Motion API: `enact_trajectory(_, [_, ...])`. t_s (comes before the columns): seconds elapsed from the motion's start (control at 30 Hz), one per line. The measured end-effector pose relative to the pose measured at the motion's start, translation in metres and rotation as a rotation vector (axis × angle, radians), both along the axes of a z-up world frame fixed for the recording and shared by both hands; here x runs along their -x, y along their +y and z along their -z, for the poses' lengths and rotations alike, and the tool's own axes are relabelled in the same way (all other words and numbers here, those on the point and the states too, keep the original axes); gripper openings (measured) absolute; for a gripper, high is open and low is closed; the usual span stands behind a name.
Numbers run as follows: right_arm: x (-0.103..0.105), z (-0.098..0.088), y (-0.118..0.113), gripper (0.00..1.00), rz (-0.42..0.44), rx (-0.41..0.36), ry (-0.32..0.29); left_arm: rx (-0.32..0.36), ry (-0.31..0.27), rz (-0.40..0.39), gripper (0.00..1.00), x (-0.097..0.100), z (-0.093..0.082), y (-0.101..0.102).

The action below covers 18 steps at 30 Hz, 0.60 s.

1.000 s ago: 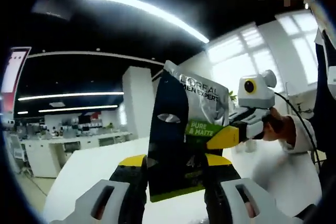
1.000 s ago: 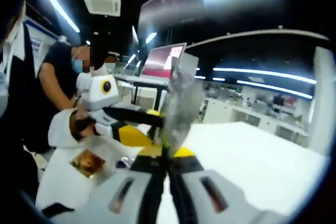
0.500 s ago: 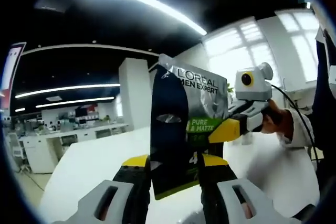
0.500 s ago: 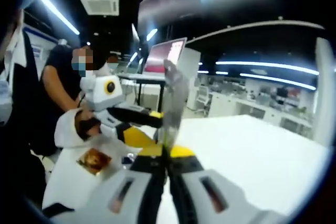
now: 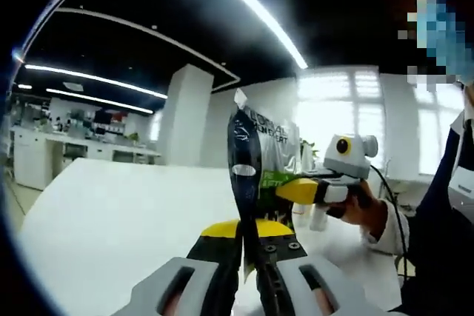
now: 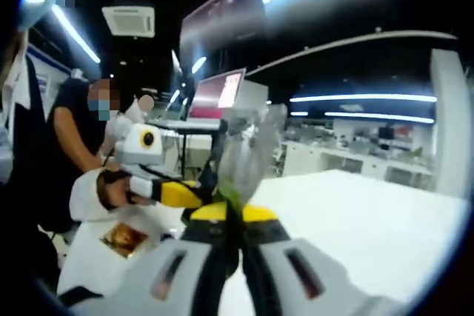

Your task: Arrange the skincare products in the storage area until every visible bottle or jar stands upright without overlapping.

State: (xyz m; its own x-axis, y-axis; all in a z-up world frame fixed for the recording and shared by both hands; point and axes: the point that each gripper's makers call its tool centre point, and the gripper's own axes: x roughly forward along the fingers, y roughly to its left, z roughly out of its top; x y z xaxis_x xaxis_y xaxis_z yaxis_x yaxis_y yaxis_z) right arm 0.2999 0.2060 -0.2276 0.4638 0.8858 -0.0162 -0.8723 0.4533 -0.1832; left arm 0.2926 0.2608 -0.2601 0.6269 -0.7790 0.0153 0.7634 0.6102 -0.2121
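Note:
A dark and silver L'Oreal Men Expert pouch (image 5: 243, 155) is held up in the air, well above the white table (image 5: 111, 212). My left gripper (image 5: 250, 231) is shut on its lower edge, so I see the pouch nearly edge-on. From the right, my right gripper (image 5: 296, 190) pinches the pouch's side with its yellow tip. In the right gripper view the crinkled silver pouch (image 6: 248, 157) rises from my right gripper (image 6: 228, 216), which is shut on it. My left gripper (image 6: 181, 194) grips it from the left there.
A hand (image 5: 363, 209) in a white sleeve holds the right gripper. A small white bottle (image 5: 318, 217) stands on the table behind it. A person in a dark shirt (image 6: 81, 131) and a laptop (image 6: 215, 98) are at the left. A small picture card (image 6: 122, 238) lies on the table (image 6: 355, 220).
The left jaws stood apart around the flat pouch and are now closed together on it. The pouch has turned edge-on to the left view. Both views have swung.

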Motion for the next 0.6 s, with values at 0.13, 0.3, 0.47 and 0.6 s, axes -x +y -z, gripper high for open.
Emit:
enact_trajectory(0.13, [-0.001, 0.0, -0.001, 0.03, 0.007, 0.0, -0.006, -0.009, 0.008, -0.001, 0.03, 0.002, 0.0, -0.003])
enact_trajectory(0.3, [-0.002, 0.001, -0.006, 0.04, 0.028, 0.011, -0.032, -0.055, -0.022, -0.017, 0.02, 0.005, 0.0, -0.009])
enact_trajectory(0.47, [-0.004, 0.003, -0.014, 0.06, 0.066, 0.009, -0.041, -0.034, 0.017, 0.04, 0.01, 0.014, 0.0, -0.019])
enact_trajectory(0.6, [0.0, 0.004, -0.023, 0.05, 0.086, -0.002, -0.044, -0.033, 0.029, 0.062, 0.01, 0.018, 0.0, -0.029])
